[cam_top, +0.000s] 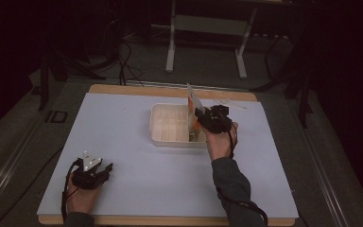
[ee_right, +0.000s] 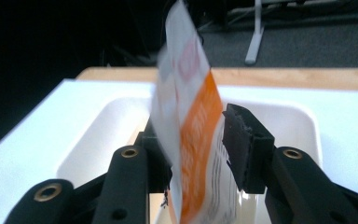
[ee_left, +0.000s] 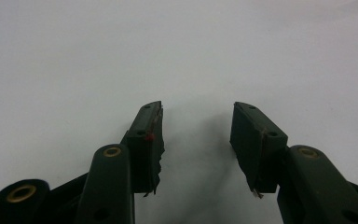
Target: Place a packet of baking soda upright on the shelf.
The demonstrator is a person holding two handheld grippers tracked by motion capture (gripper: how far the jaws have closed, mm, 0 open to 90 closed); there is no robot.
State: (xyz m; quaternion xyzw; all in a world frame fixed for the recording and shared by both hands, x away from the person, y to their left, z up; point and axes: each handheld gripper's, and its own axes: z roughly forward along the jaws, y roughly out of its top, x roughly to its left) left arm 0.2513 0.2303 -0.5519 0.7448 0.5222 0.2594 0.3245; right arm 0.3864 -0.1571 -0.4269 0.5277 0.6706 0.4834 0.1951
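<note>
Open mat (cam_top: 137,175) around left gripper (ee_left: 196,135), jaws apart, empty; right gripper (ee_right: 193,154) straddles packet (ee_right: 191,135) over tray (cam_top: 170,140), grip unclear

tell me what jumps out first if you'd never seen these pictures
The orange-and-white packet stands upright between the right gripper's jaws, over the near right corner of the white tray at the middle of the table. The jaw on the view's right looks apart from it, so the grip is unclear. The left gripper sits open near the table's front left.
</note>
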